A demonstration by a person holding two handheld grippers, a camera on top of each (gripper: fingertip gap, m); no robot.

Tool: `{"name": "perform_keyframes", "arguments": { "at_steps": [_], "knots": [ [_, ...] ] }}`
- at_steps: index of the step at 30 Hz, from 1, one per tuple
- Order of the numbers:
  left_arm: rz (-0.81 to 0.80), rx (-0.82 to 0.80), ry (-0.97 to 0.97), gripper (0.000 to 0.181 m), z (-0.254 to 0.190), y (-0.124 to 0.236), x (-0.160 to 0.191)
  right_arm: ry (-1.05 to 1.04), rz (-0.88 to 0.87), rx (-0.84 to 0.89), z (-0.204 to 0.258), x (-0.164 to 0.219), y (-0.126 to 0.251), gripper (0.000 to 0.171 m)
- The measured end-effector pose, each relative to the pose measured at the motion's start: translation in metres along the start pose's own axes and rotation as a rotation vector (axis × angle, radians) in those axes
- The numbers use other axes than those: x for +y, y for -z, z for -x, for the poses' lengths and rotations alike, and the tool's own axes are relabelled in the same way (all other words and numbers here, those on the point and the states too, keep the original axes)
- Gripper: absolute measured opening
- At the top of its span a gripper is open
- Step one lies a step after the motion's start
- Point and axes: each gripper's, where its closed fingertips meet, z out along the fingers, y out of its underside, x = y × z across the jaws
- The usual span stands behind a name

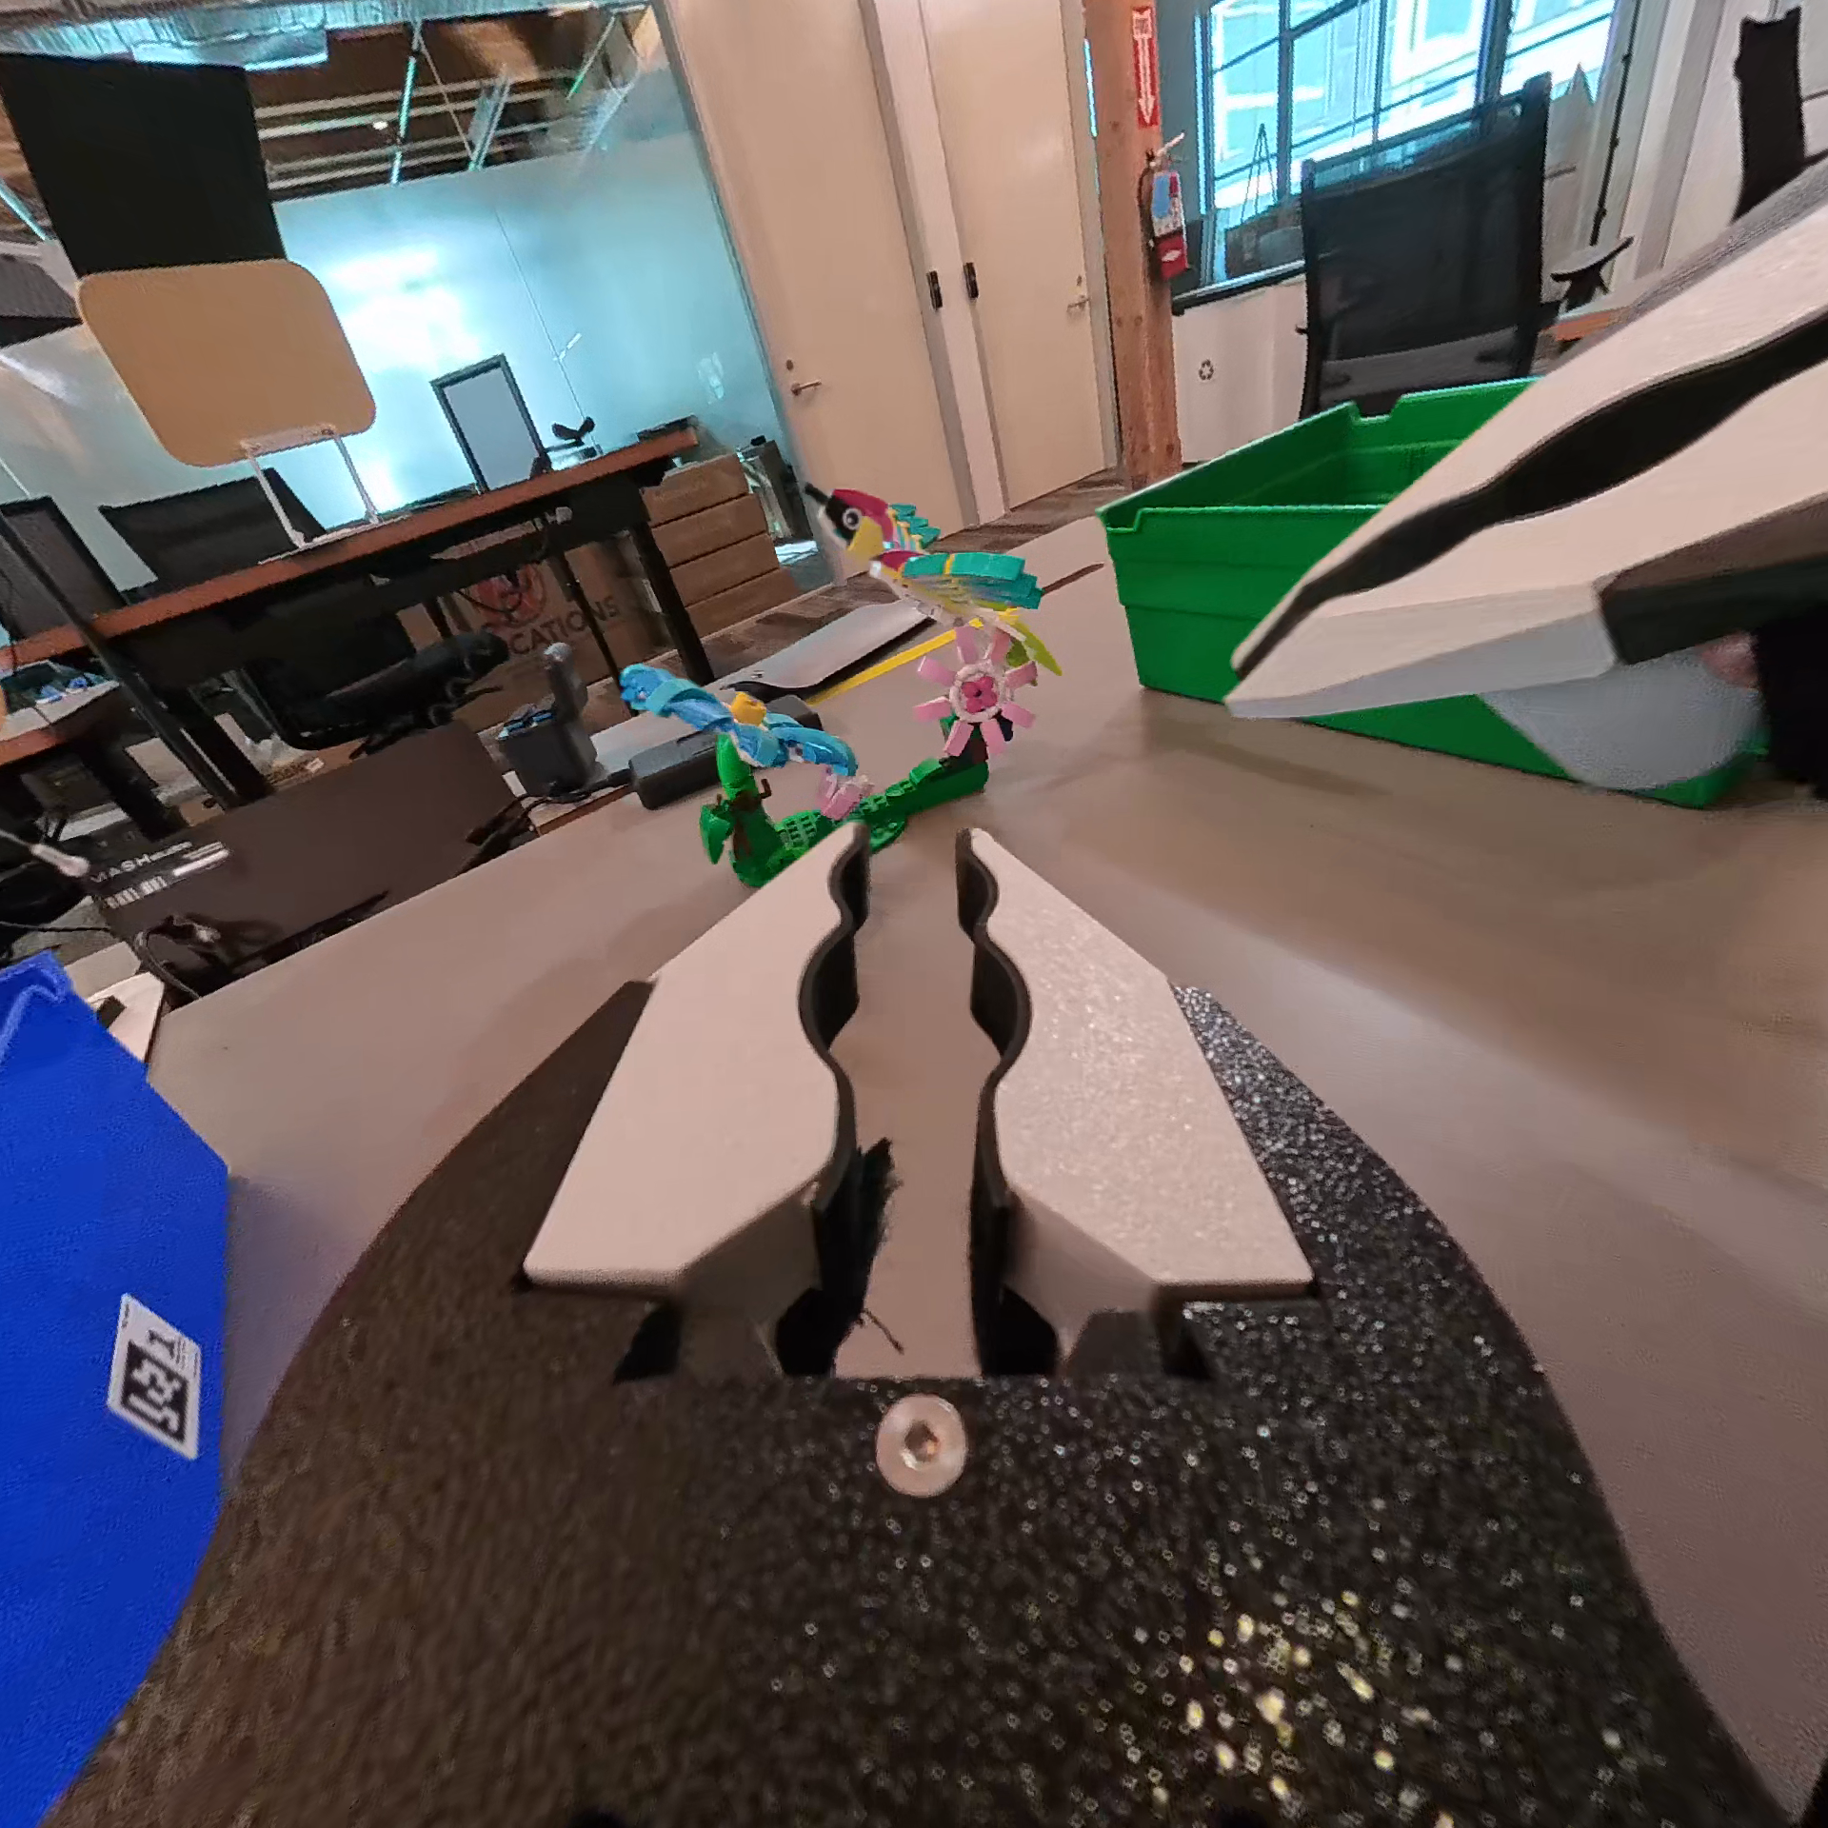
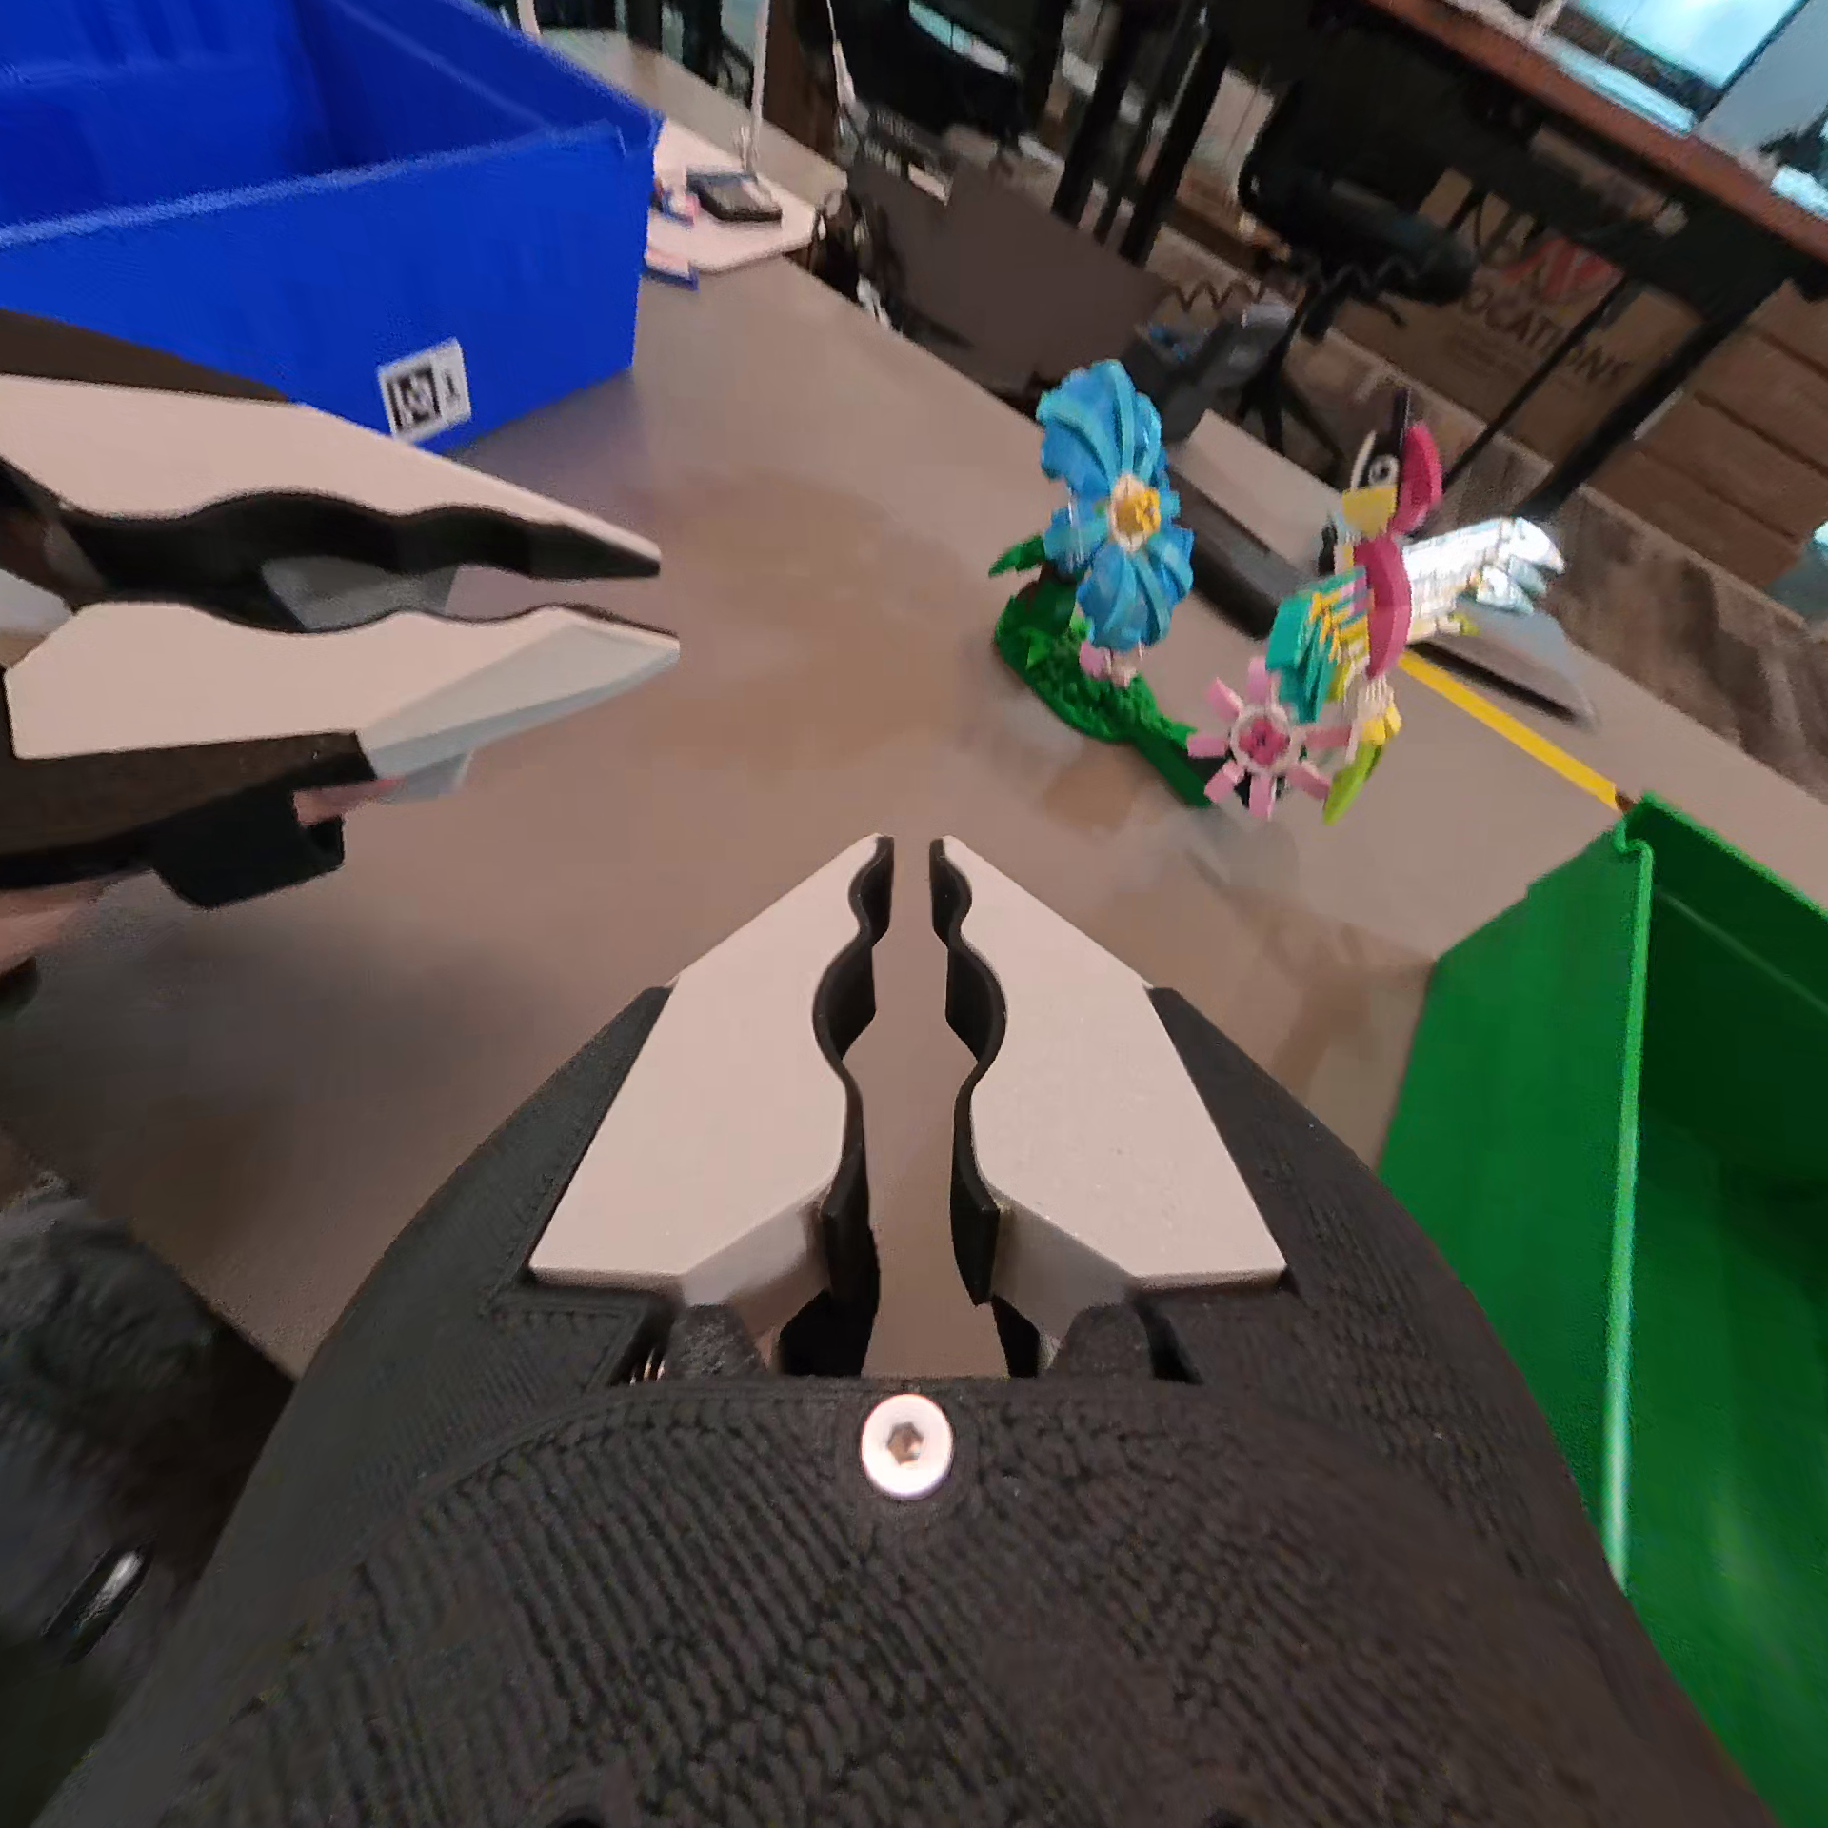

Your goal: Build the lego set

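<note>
A brick-built model stands on the grey table (image 1: 1335, 989): a multicoloured bird (image 1: 930, 564), a blue flower (image 1: 742, 722) and a pink flower (image 1: 974, 697) on a green base (image 1: 890, 801). My left gripper (image 1: 917, 843) is slightly open and empty, pointing at the base from just in front of it. My right gripper (image 1: 1234, 683) hovers to the right, in front of the green bin. In the right wrist view my right gripper (image 2: 910, 843) is nearly closed and empty; the model's bird (image 2: 1385, 554) and blue flower (image 2: 1123, 524) lie ahead to the right, and the left gripper (image 2: 668, 605) is at the left.
A green bin (image 1: 1236, 594) sits on the table's right side; it also shows in the right wrist view (image 2: 1632, 1187). A blue bin (image 1: 89, 1286) with a label stands at the left, and shows in the right wrist view too (image 2: 297, 247). Desks, chairs and boxes stand beyond the table edge. Across from one pair of fingers to the other is roughly 8 cm. The pink flower (image 1: 974, 697) is about 20 cm from my right fingertips. Seen from the right wrist view (image 2: 1252, 743) as well.
</note>
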Motion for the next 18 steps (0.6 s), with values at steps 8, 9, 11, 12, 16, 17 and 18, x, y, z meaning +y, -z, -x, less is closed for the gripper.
{"name": "perform_keyframes", "arguments": {
  "at_steps": [8,9,11,12,16,17,18],
  "knots": [
    [0.024,-0.023,-0.114,0.024,-0.001,-0.002,0.001,-0.031,-0.229,0.033,-0.019,-0.009,-0.03,0.013],
    [0.025,-0.02,-0.109,0.024,-0.001,-0.003,0.003,-0.049,-0.253,0.03,-0.022,-0.008,-0.036,0.015],
    [0.028,-0.023,-0.105,0.024,0.002,-0.004,0.006,-0.074,-0.303,0.023,-0.03,-0.007,-0.047,0.018],
    [0.021,-0.026,-0.112,0.024,0.003,-0.005,0.007,-0.075,-0.324,0.027,-0.036,-0.006,-0.052,0.019],
    [-0.029,-0.027,-0.149,0.024,0.003,-0.005,0.003,-0.118,-0.448,0.112,-0.072,-0.006,-0.071,0.024],
    [-0.046,-0.026,-0.144,0.024,0.002,-0.004,0.001,-0.14,-0.482,0.135,-0.081,-0.008,-0.076,0.027],
    [-0.06,-0.019,-0.13,0.024,0.001,-0.003,-0.002,-0.165,-0.508,0.15,-0.089,-0.009,-0.082,0.037]
  ]
}}
